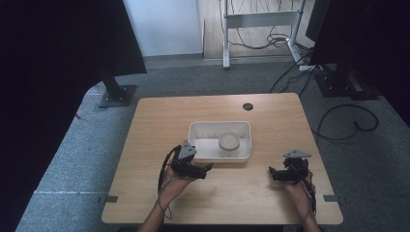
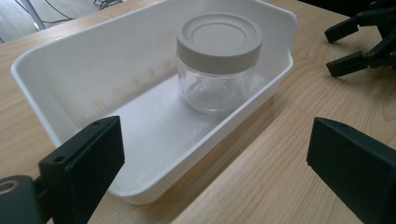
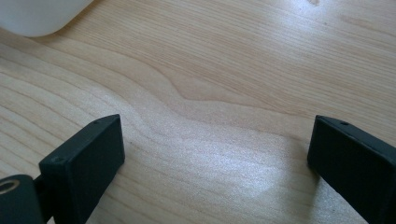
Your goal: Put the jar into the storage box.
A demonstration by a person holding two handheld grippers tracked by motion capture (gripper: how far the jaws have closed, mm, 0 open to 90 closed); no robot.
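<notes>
Jar (image 1: 228, 143), lidded and upright, is seen standing inside the white tray (image 1: 200, 147) on the wooden table (image 1: 154, 121). Left gripper (image 1: 209, 167) is held near the tray, jaws spread, empty. Right gripper (image 1: 271, 172) is likewise spread, well apart.

We see the left gripper (image 2: 210, 154) with its black fingers (image 2: 88, 163) spread wide before a white plastic tray (image 2: 140, 84) holding a lidded glass jar (image 2: 218, 60) on the wooden desk (image 2: 289, 112).
</notes>
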